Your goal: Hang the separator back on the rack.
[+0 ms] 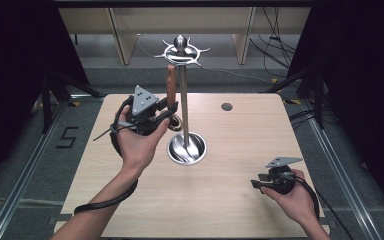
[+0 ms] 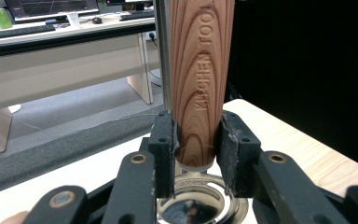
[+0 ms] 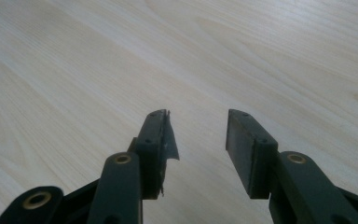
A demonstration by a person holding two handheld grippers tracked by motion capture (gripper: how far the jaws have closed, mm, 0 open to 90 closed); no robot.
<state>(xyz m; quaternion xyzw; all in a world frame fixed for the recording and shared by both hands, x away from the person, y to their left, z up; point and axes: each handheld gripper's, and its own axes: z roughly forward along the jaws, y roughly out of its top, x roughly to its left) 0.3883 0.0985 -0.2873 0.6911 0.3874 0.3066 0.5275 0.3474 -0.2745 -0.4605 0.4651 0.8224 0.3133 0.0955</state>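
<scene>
Black left tool [image 2: 196, 149] grips the brown wood-grain utensil handle [image 2: 200, 79] upright, just beside the polished steel hanging rack [image 1: 182, 95]. Right tool [image 3: 198, 135] rests jaws apart, empty, on the pale wooden desk [image 1: 230, 200], well apart from that rack.

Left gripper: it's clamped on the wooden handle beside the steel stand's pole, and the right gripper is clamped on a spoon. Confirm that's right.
Not quite. The left gripper is shut on the wooden handle beside the stand's pole, but the right gripper holds nothing: the right gripper view shows its jaws apart over the bare table.
</scene>
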